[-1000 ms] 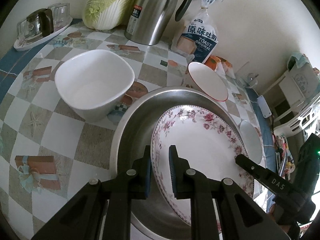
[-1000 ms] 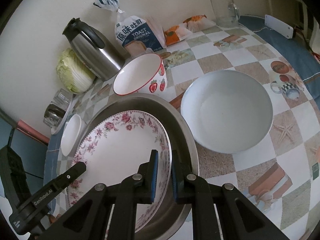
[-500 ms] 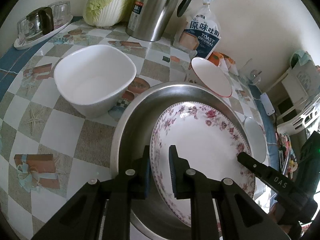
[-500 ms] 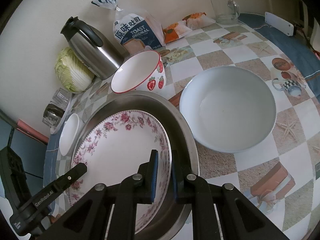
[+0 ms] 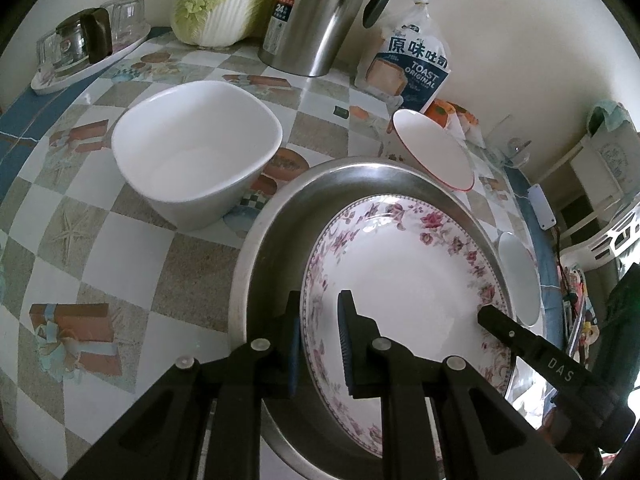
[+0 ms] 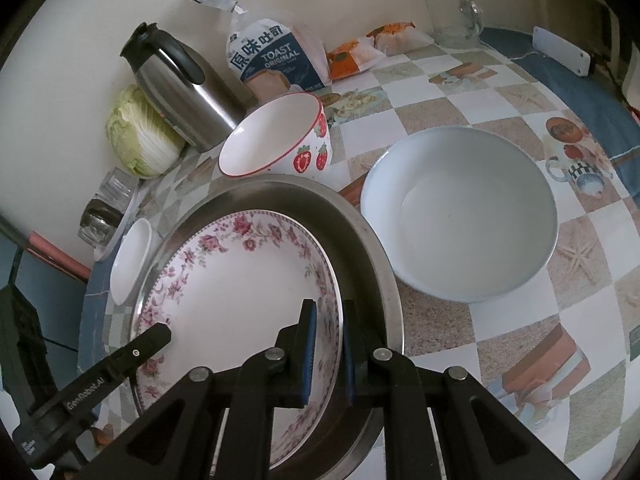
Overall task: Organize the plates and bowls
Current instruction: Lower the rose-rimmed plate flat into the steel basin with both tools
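Note:
A floral-rimmed plate [image 5: 408, 280] lies inside a wide steel basin [image 5: 272, 248]. My left gripper [image 5: 319, 340] is shut on the plate's near-left rim. My right gripper [image 6: 328, 348] is shut on the opposite rim of the plate [image 6: 232, 292], just inside the basin's wall [image 6: 372, 248]. A white square-ish bowl [image 5: 196, 152] stands left of the basin. A strawberry-print bowl [image 6: 280, 140] stands behind it. A pale round bowl [image 6: 460, 216] stands to the right. A small white dish [image 6: 132, 264] lies at the basin's far side.
A steel kettle [image 5: 320, 12], a cabbage [image 5: 224, 0] and a bag of toast [image 5: 412, 64] stand along the back wall. A tray of glasses [image 5: 84, 52] is at the back left. A glass mug [image 6: 456, 16] and snack packets [image 6: 360, 52] stand at the back right.
Both grippers have stayed shut on the plate's rims. The views have shifted slightly, with plate and basin sitting a little lower in frame.

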`<act>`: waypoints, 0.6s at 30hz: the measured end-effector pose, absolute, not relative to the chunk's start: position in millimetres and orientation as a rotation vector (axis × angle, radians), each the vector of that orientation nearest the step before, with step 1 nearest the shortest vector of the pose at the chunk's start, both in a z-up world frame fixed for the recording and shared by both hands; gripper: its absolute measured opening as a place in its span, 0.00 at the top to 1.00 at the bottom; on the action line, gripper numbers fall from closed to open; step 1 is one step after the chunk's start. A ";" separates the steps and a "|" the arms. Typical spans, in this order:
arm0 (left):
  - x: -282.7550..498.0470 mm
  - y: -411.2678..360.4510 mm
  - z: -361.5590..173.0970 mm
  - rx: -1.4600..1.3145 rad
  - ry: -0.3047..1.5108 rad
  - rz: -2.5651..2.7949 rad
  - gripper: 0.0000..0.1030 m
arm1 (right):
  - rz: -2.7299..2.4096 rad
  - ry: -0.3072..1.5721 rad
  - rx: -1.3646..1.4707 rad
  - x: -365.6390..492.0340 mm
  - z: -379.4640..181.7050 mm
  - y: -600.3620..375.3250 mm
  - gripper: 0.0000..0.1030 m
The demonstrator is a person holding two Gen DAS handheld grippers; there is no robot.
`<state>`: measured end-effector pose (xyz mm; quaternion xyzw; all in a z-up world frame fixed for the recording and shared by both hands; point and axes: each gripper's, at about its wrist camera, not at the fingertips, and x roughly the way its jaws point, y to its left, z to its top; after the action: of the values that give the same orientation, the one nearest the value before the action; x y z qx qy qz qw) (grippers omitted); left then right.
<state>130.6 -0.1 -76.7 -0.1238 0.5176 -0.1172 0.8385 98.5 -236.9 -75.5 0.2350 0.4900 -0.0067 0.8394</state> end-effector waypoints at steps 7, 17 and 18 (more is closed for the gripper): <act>130.3 1.7 -75.7 -0.262 1.081 -0.237 0.85 | -0.029 1.040 0.453 98.5 -74.2 -233.5 0.88; 129.7 2.5 -75.2 -0.254 1.085 -0.222 0.84 | -0.042 1.056 0.329 100.5 -73.0 -222.2 0.85; 129.8 2.6 -75.4 -0.254 1.086 -0.220 0.84 | -0.040 1.056 0.325 100.6 -72.8 -222.0 0.85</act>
<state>129.8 2.6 -75.4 -0.1202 0.5142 -0.1044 0.8428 100.6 -222.0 -72.8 0.1546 0.5017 -0.0190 0.8509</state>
